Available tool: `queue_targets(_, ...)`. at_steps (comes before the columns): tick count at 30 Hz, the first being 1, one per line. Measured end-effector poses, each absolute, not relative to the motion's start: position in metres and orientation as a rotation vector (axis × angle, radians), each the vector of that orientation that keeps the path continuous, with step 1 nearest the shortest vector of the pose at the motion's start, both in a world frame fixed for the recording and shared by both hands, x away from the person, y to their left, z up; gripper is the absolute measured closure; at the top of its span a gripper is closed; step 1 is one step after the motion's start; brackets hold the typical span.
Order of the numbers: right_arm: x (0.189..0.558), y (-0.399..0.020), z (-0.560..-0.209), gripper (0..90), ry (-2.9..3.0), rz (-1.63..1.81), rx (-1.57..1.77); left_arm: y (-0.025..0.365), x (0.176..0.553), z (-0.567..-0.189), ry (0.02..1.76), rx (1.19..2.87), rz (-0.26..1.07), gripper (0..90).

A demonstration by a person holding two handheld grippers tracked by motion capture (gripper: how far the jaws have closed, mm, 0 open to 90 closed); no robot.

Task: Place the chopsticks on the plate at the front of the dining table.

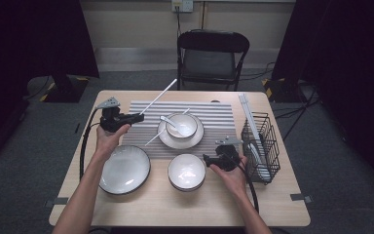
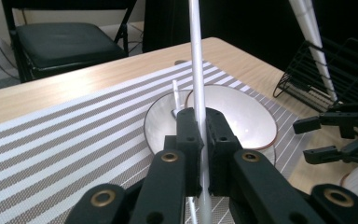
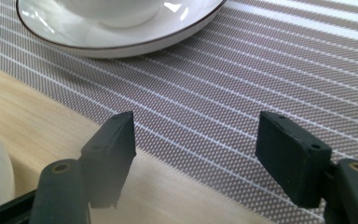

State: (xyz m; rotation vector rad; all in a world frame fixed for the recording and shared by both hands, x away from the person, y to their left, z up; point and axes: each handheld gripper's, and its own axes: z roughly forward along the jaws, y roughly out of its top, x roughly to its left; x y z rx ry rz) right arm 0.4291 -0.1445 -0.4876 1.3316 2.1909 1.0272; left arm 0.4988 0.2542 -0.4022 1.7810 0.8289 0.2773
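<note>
The left gripper (image 1: 139,117) was clamped on a white chopstick (image 1: 158,97), which rose slantwise from the jaws toward the far edge of the table (image 1: 141,202). A second chopstick (image 1: 155,138) lay on the striped mat (image 1: 214,114), its far end against the saucer (image 1: 168,140) holding a bowl (image 1: 181,125) and spoon (image 1: 168,121). The right gripper (image 1: 205,158) stood with jaws apart and nothing between them, low over the mat's near edge, just beside the small bowl (image 1: 186,171) and near the wire rack (image 1: 262,146).
</note>
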Motion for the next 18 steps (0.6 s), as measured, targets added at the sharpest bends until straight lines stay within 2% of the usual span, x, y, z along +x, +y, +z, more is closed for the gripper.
queue_targets(18,0.43,-0.14,-0.495,23.3,2.212,0.956,1.329,0.254,0.506,-0.424,0.886,1.818,0.258,86.3)
